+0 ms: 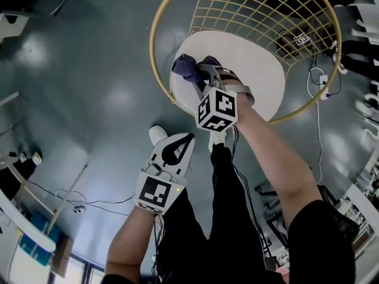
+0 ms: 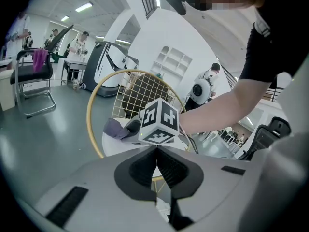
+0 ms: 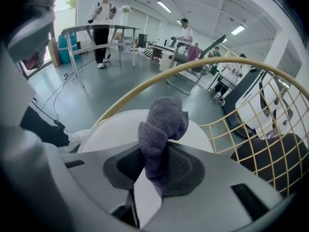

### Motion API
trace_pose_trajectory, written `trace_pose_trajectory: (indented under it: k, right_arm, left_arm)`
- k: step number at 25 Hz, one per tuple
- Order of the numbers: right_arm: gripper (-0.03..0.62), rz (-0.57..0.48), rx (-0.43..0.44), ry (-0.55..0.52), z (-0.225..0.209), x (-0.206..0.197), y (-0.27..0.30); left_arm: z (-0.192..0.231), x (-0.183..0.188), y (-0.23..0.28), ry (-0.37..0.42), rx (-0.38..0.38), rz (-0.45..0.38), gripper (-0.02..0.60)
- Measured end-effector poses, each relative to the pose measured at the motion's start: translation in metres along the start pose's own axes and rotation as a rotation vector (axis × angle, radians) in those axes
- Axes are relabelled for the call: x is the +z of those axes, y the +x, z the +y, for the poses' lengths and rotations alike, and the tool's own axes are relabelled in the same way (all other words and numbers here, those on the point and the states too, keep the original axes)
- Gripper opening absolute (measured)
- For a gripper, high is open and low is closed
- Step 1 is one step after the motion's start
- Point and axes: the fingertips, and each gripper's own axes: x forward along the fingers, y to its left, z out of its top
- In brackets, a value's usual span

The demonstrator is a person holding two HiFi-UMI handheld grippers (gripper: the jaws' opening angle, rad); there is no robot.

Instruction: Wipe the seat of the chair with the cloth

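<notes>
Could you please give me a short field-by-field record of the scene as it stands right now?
chair back: gold wire grid in a gold hoop
seat: round, white
cloth: purple-grey, bunched, over the seat's left part in the head view; contact unclear
right gripper: shut on the cloth
left gripper: shut, empty, apart from the chair, above the floor

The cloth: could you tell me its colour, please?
The cloth is greyish purple, clearest in the right gripper view.
</notes>
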Motion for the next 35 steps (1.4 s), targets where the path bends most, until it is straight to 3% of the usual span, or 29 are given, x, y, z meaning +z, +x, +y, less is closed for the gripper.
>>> trace_pose_trajectory:
  k: [8,18,30,35]
  right_arm:
    - [0.106,-0.002,0.038,-0.066,0.046,0.000,-0.011]
    - [0.106,0.001,0.051,-0.134,0.070,-0.013,-0.021]
    - [0.106,0.004,0.115,-0.115,0.101,-0.018,-0.035]
    - [0.106,-0.031,0.239,-0.019,0.115,-0.012,-0.036]
  left_arm:
    - [0.006,-0.002,-0.010,-0.056,0.036,-0.036,0.017]
    - [0.018,-0.008,-0.014,-0.057,0.073,-0.014,0.017]
    - [0.020,-0.001,-0.011,-0.050,0.080,-0.030,0.017]
    - [0.031,-0.004,-0.010,-0.031,0.080,0.004,0.017]
